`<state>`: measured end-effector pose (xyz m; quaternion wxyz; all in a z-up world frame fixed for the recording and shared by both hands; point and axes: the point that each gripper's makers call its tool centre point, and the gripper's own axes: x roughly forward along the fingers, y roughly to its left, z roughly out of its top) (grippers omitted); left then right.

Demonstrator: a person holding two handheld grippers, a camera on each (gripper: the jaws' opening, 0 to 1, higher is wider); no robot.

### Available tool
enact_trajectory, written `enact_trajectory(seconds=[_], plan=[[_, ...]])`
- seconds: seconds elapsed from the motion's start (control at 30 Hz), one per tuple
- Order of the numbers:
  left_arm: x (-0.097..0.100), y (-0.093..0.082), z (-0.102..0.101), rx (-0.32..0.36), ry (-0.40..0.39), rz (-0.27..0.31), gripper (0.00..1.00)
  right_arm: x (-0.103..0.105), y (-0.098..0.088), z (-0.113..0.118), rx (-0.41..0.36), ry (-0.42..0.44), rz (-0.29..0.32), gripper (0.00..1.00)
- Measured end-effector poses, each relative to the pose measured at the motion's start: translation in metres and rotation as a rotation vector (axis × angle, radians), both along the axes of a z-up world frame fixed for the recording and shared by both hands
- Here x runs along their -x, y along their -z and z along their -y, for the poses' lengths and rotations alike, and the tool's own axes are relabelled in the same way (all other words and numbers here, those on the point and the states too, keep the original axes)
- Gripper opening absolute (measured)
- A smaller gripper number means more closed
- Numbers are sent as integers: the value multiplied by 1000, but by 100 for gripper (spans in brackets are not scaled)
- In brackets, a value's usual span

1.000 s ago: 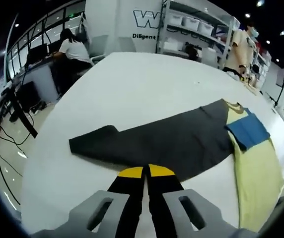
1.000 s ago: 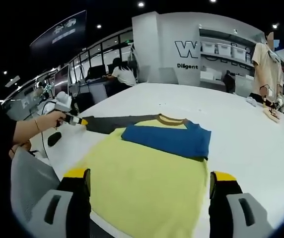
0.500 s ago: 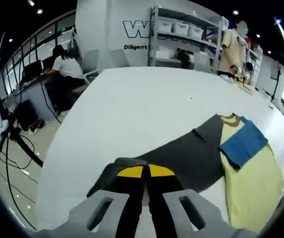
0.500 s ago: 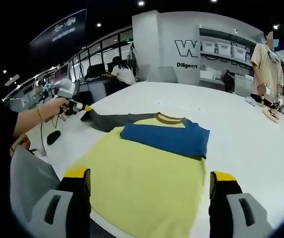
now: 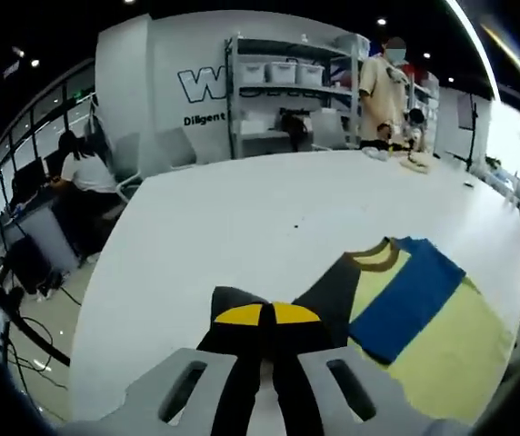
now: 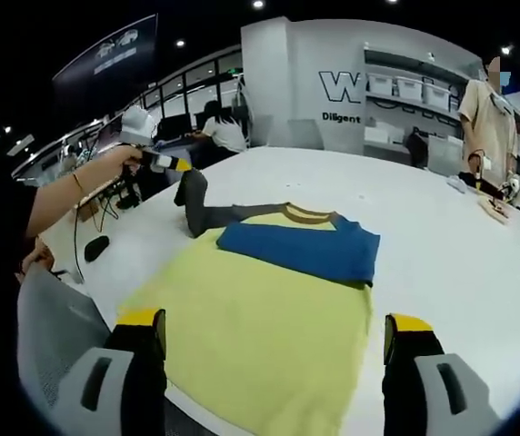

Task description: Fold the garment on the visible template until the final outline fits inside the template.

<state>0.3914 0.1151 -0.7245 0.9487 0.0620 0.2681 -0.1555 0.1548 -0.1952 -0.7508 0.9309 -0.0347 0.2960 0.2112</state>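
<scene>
A yellow shirt with a brown collar lies flat on the white table. Its blue sleeve is folded across the chest. The dark grey sleeve is lifted off the table at the shirt's left, and my left gripper is shut on its end. In the left gripper view the yellow-tipped jaws of the left gripper pinch the grey sleeve, with the blue sleeve and yellow body beyond to the right. My right gripper hangs open over the shirt's hem, holding nothing.
A person stands at the table's far end near small items on the table. Shelves with bins line the back wall. Someone sits at a desk off the left side. A small black object lies near the table's left edge.
My left gripper has lifted the grey sleeve off the table and carried it up and in toward the shirt's body. The right gripper has stayed put.
</scene>
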Motion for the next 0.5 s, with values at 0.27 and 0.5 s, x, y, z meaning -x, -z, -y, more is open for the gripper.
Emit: enact_trajectory(seconds=[0.27, 0.5], plan=[[-7, -12, 51, 23, 94, 27, 1, -1, 1, 5, 14, 9, -3, 99], [-11, -14, 94, 9, 166, 45, 1, -2, -3, 12, 14, 28, 5, 99]])
